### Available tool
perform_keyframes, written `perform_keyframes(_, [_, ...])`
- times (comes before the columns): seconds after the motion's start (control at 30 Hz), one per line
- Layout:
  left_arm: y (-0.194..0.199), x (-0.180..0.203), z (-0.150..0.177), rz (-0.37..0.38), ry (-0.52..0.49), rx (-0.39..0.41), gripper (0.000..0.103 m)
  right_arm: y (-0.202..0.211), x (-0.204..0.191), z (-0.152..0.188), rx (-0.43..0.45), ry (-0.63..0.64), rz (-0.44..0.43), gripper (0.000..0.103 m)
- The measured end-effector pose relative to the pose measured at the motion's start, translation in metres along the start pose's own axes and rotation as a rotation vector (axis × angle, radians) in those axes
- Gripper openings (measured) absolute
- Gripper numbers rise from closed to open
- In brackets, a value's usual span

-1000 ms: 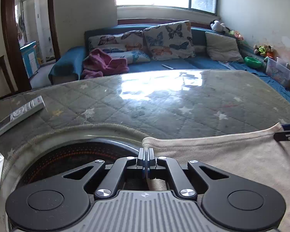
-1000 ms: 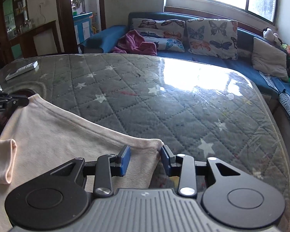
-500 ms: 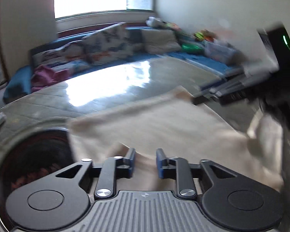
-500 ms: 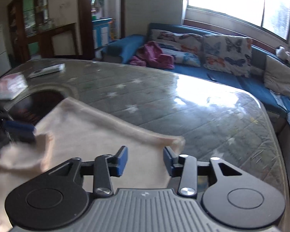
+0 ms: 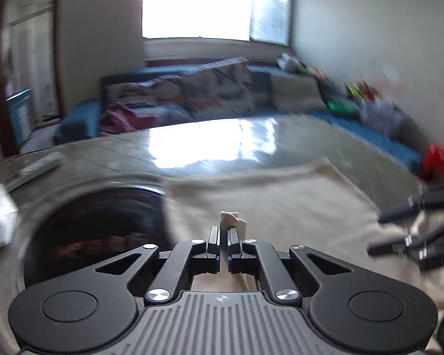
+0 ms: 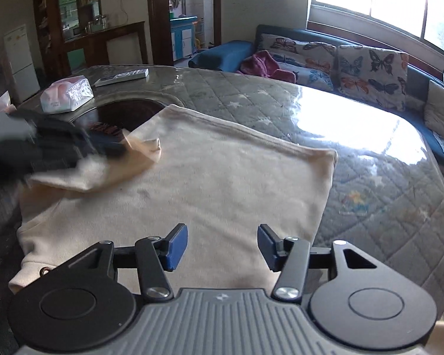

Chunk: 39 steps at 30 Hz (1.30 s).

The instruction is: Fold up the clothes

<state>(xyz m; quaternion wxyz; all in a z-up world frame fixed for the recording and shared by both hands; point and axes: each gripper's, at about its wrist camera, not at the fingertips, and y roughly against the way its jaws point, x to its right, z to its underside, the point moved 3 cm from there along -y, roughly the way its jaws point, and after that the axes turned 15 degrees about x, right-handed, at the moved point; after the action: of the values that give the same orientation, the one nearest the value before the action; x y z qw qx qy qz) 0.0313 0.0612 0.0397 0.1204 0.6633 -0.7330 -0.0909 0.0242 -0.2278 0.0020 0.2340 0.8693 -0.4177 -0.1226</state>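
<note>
I am keeping the left gripper [image 5: 223, 230] jaws pinched on the sweater's [image 6: 222, 183] sleeve [image 6: 139, 155]; right gripper [image 6: 223, 247] jaws, just opening, are holding nothing. I advise laying the sleeve flat across the sweater.

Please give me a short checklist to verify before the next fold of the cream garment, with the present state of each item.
1. Left gripper pinches a piece of the garment: ok, cream fabric sticks out between its closed jaws.
2. Right gripper free: ok, its jaws have just been opening, pads apart, nothing clamped.
3. Far part of the garment lies flat: ok, its far edge is straight.
4. Sleeve lifted clear: cannot tell, that area is blurred.
5. Tissue pack and remote off the garment: ok, both lie apart beyond it.
</note>
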Motion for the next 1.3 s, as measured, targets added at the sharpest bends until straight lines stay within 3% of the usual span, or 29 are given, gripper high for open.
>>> perform_keyframes(0.23, [0.077, -0.096, -0.007, -0.241, 0.185, 0.100, 0.004, 0.002, -0.009, 0.011, -0.011, 0.004, 0.009, 0.054])
perform_keyframes(0.4, [0.113, -0.139, 0.026, -0.343, 0.248, 0.069, 0.004, 0.004, -0.019, 0.017, -0.022, 0.019, 0.002, 0.054])
perform_keyframes(0.6, [0.122, -0.163, 0.059, -0.428, 0.249, -0.010, 0.004, 0.010, -0.034, 0.015, -0.029, 0.050, -0.020, 0.054])
perform_keyframes(0.8, [0.125, -0.172, 0.060, -0.465, 0.203, -0.031, 0.005, 0.017, -0.064, 0.006, -0.022, 0.076, -0.115, 0.054])
perform_keyframes(1.03, [0.123, -0.177, 0.061, -0.496, 0.160, -0.052, 0.005, 0.020, -0.095, 0.020, -0.075, 0.142, -0.214, 0.054])
perform_keyframes(1.13, [0.119, -0.178, 0.062, -0.505, 0.150, -0.069, 0.005, 0.028, -0.105, 0.031, -0.087, 0.209, -0.220, 0.054])
perform_keyframes(1.3, [0.120, -0.180, 0.061, -0.501, 0.163, -0.080, 0.009, 0.048, -0.100, 0.027, -0.068, 0.202, -0.221, 0.054])
